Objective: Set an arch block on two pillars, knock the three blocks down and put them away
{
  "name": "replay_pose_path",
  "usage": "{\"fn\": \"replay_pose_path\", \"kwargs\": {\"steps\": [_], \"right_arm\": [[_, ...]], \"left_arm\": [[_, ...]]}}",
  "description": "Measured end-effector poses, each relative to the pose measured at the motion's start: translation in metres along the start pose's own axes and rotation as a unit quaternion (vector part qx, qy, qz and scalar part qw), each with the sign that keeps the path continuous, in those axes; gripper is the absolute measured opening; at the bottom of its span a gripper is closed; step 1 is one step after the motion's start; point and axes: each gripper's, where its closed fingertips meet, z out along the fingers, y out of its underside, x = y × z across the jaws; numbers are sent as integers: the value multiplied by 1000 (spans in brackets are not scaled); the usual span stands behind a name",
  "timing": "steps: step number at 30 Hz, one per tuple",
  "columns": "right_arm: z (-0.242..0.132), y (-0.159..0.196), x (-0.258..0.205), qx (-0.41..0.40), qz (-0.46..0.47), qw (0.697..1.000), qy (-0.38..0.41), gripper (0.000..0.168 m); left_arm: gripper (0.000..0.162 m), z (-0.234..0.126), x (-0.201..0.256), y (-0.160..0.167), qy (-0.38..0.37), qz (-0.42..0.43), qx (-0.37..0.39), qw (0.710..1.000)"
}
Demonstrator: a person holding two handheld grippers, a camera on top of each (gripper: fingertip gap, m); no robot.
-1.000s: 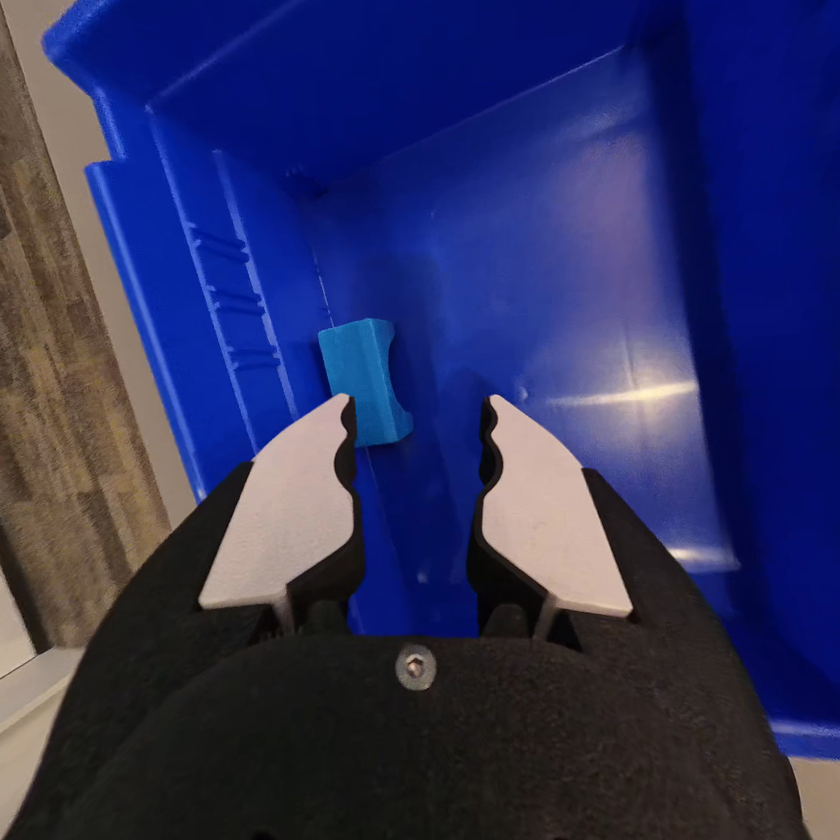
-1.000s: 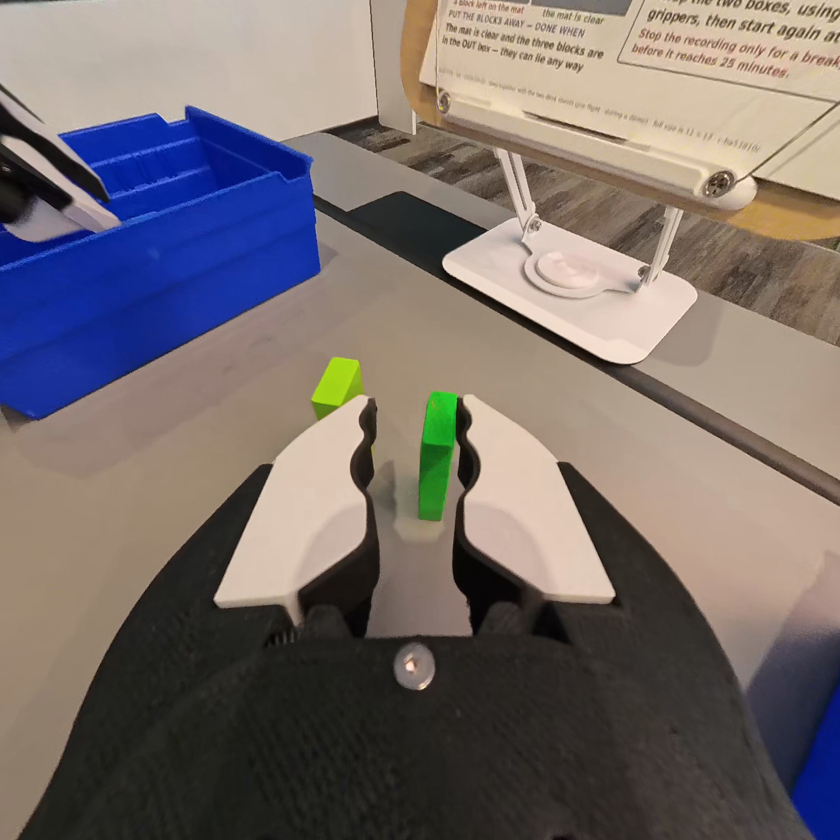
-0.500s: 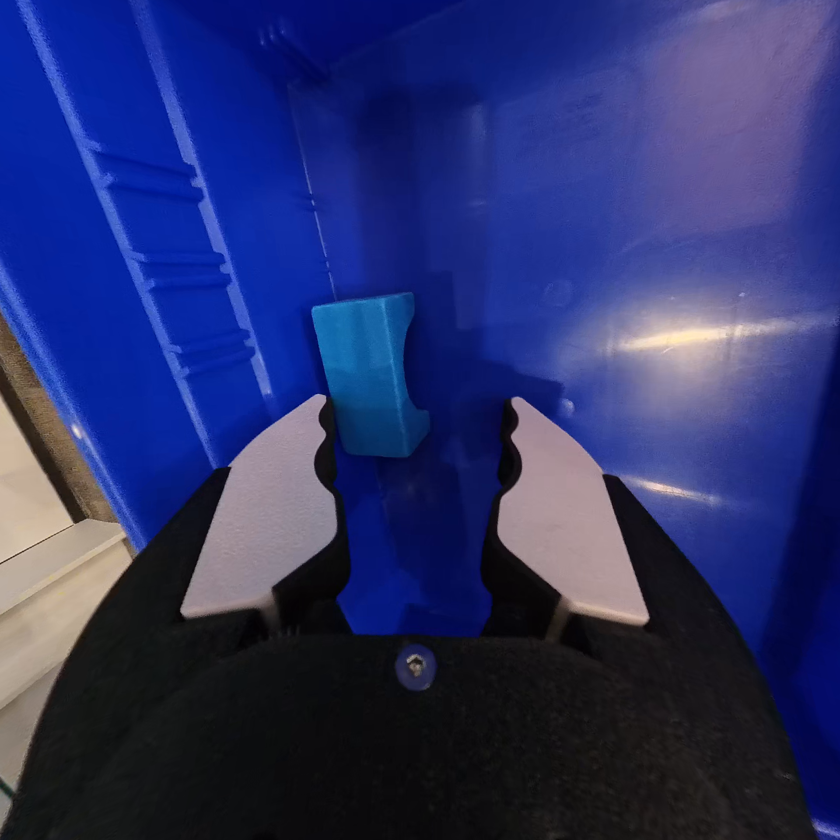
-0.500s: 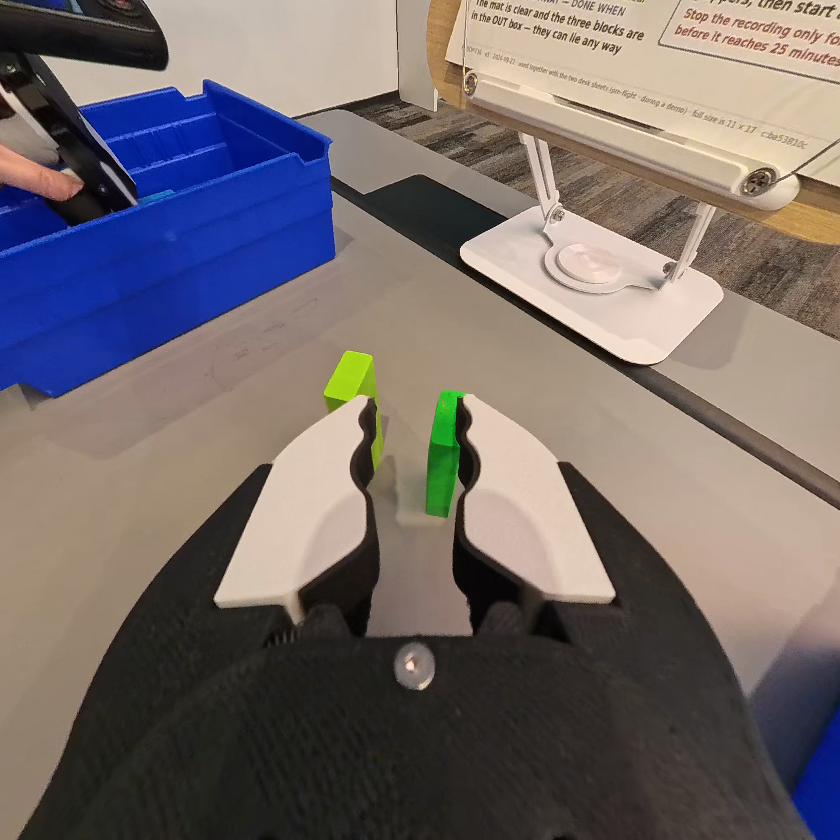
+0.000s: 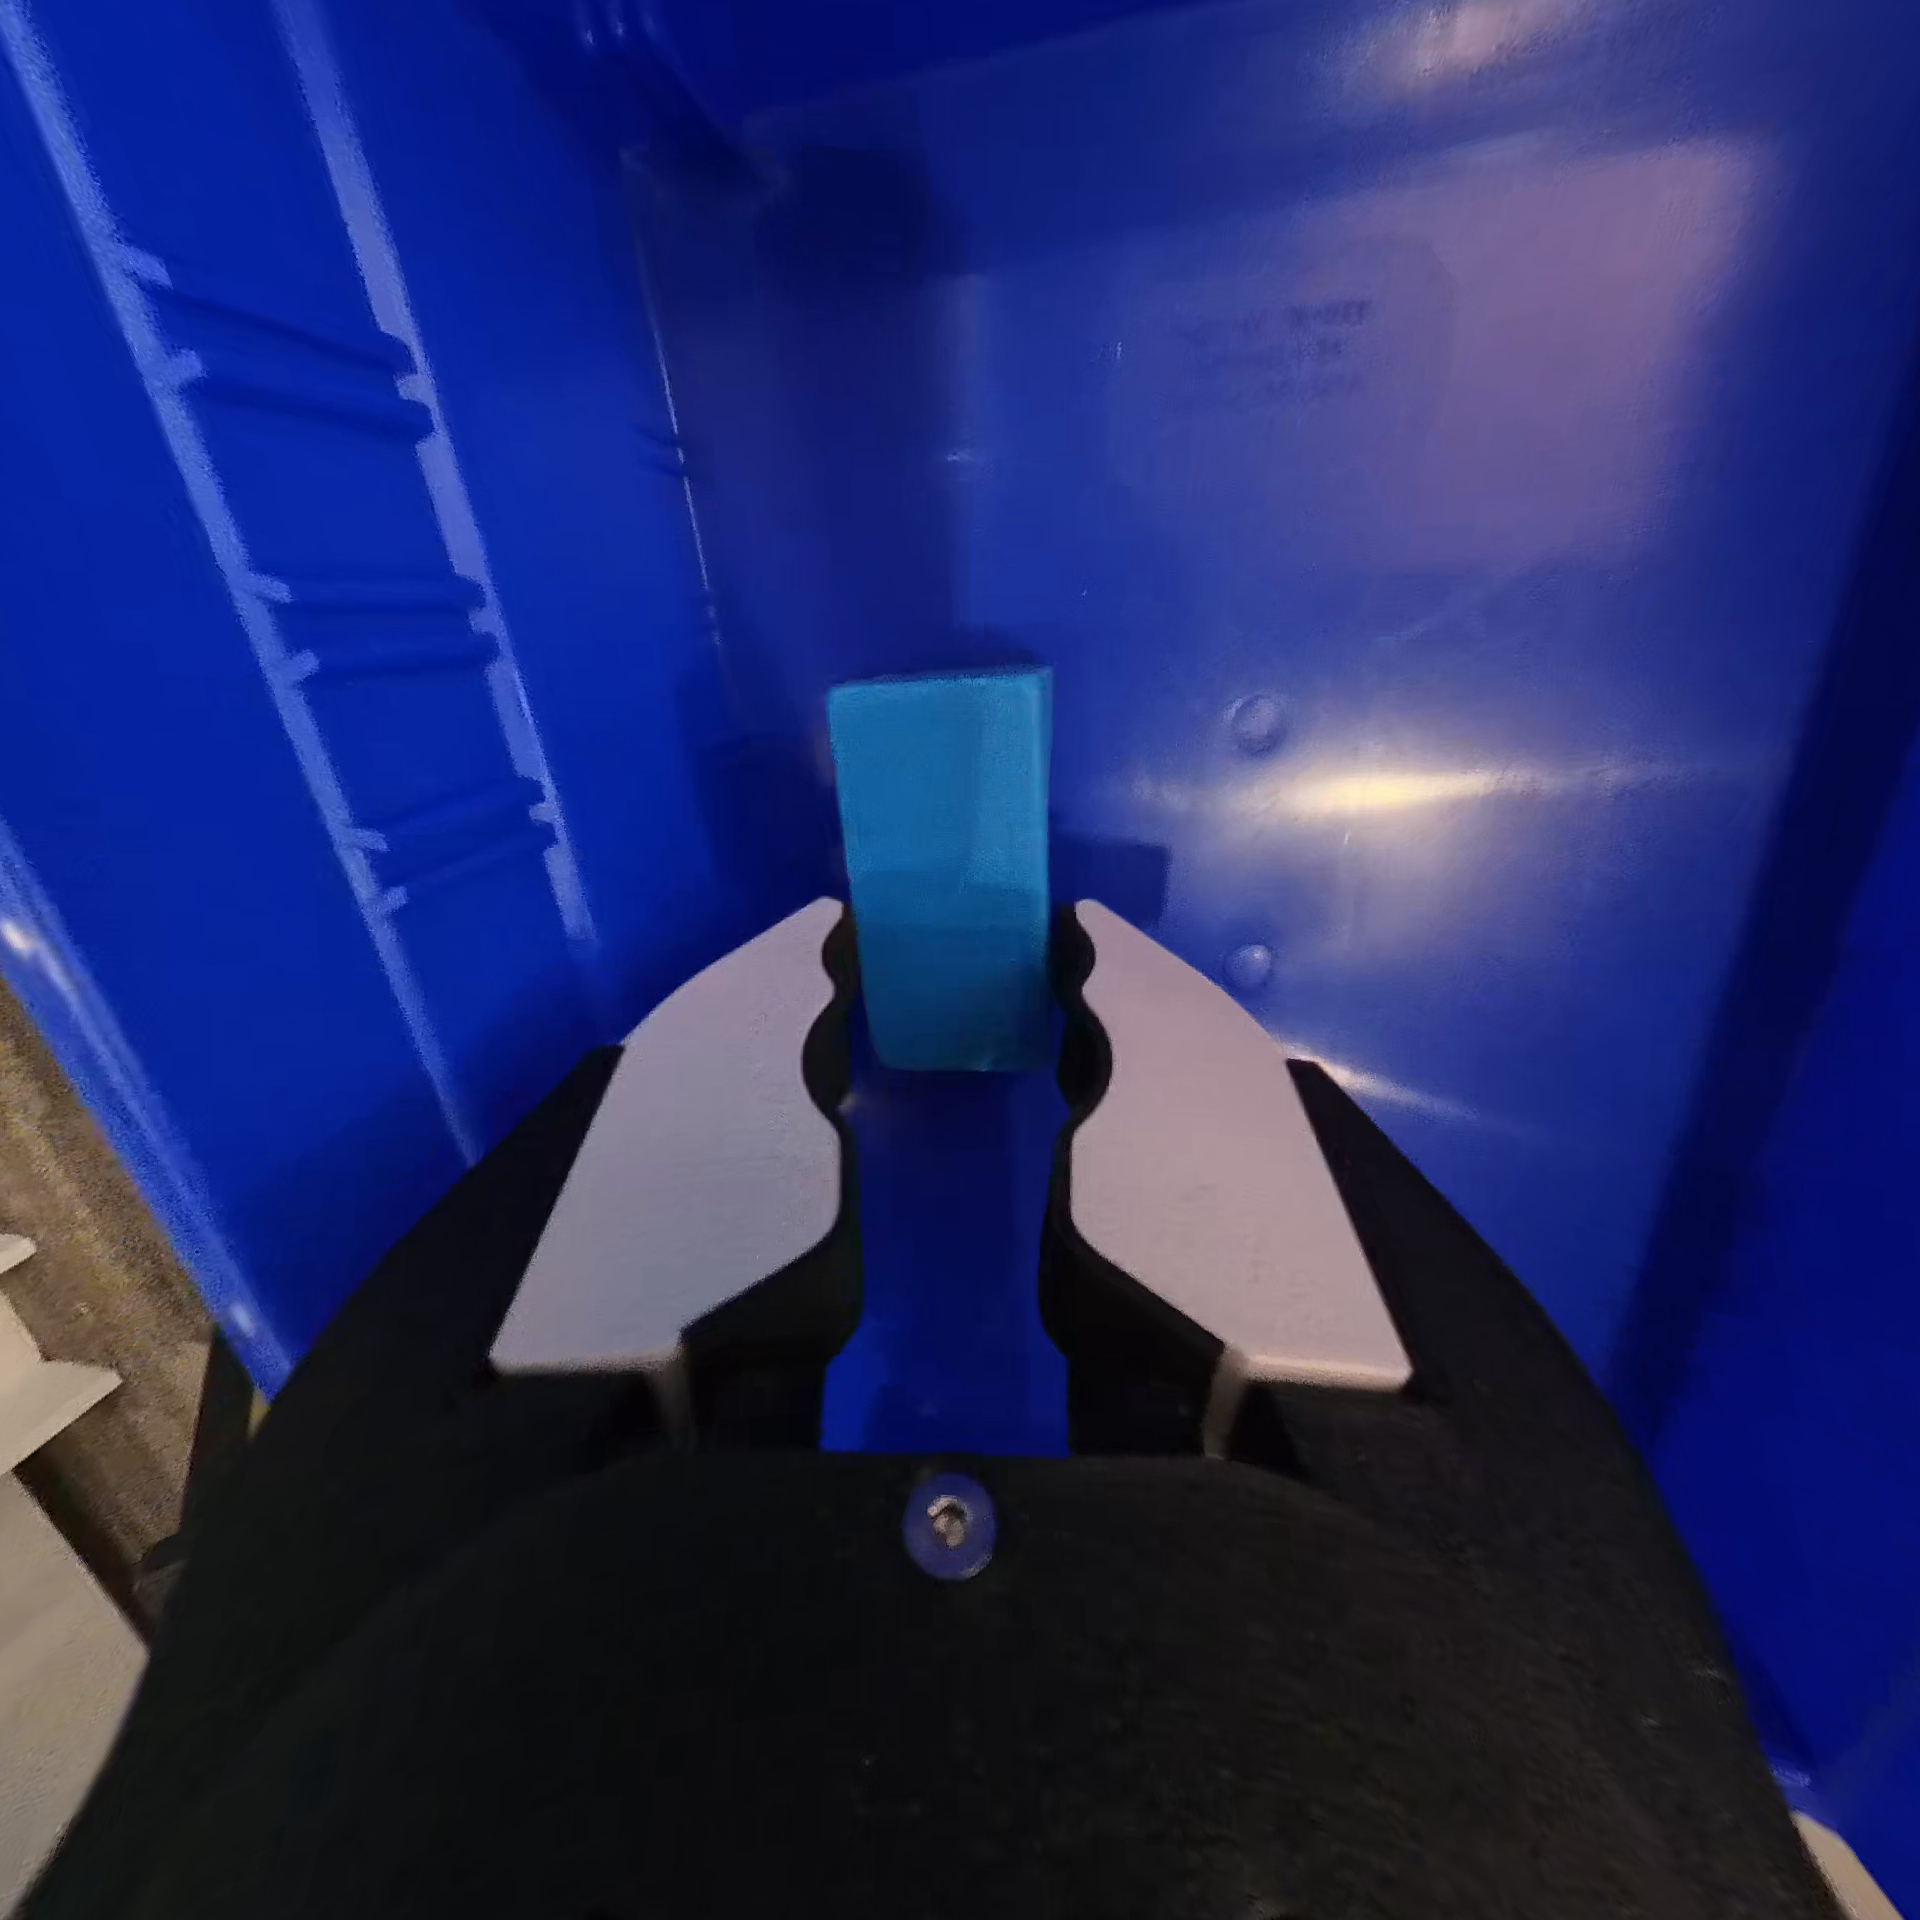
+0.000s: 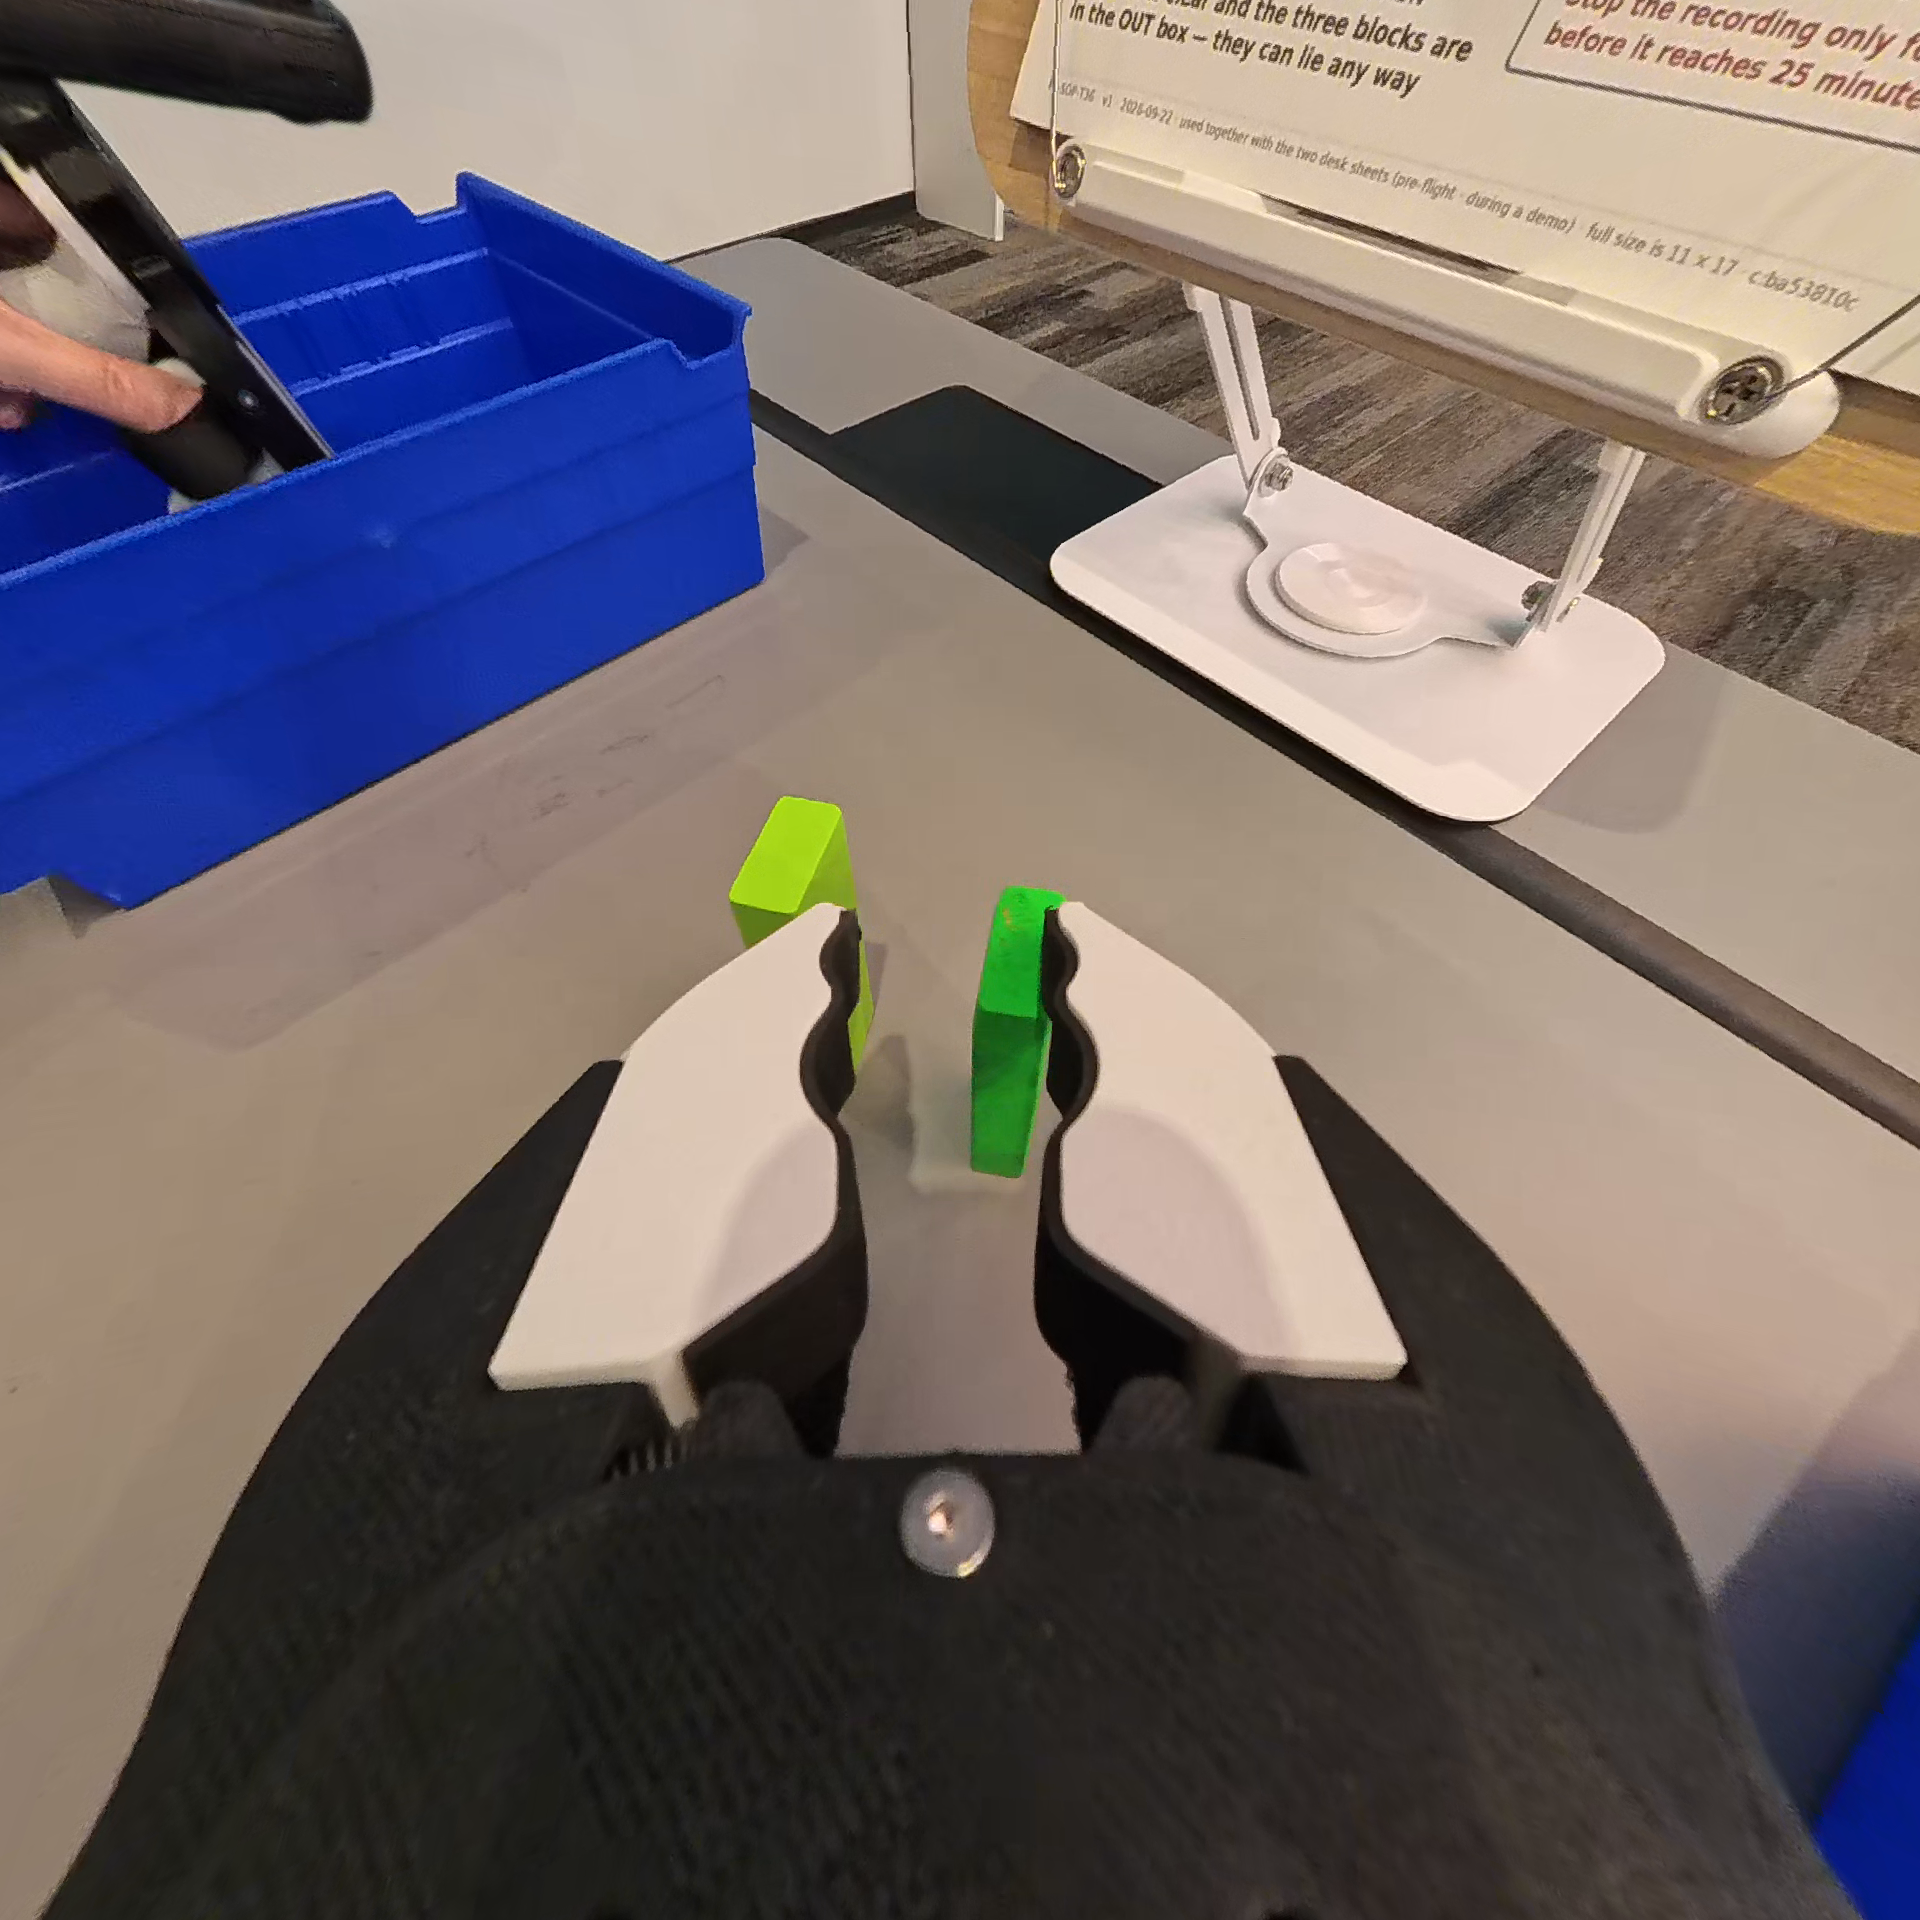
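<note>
Desk [image 6: 1039, 748]: grey, carries all below.
Blue bin [image 6: 436, 582]: far left corner of desk; left tongs reach inside.
Stand [image 6: 1351, 634]: white base, far right edge of desk.
Left tongs [image 5: 951, 914]: inside the bin, fingers closed against both sides of the teal block [image 5: 940, 862].
Right tongs [image 6: 948, 920]: parted, holding nothing, low over desk middle.
Pale green block [image 6: 790, 857]: upright, at left finger.
Dark green block [image 6: 1008, 1029]: upright, beside right finger.

The left gripper [image 5: 954, 940] has moved its fingers [image 5: 727, 1122] around the arch block [image 5: 943, 868].
</note>
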Motion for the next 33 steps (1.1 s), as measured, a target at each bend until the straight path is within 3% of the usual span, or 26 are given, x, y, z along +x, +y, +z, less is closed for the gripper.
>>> {"fn": "replay_pose_path", "kwargs": {"steps": [5,9,14,18,25,33], "right_arm": [[-7,-9,4,18,5,1000,8,34],[-18,-26,7,43,1,999,18,34],[-40,-54,11,77,-13,997,30,34],[-64,-68,10,81,-18,996,16,34],[-130,-95,26,119,-7,992,26,34],[-183,-117,37,202,55,978,-2,34]], "left_arm": [[36,-24,-1,2,16,37,10,999],[36,-74,14,-4,57,74,60,994],[36,-158,105,-11,180,178,152,955],[36,-199,191,-13,215,310,203,904],[36,-188,290,-32,223,410,192,864],[36,-155,335,-49,177,484,161,842]]}}
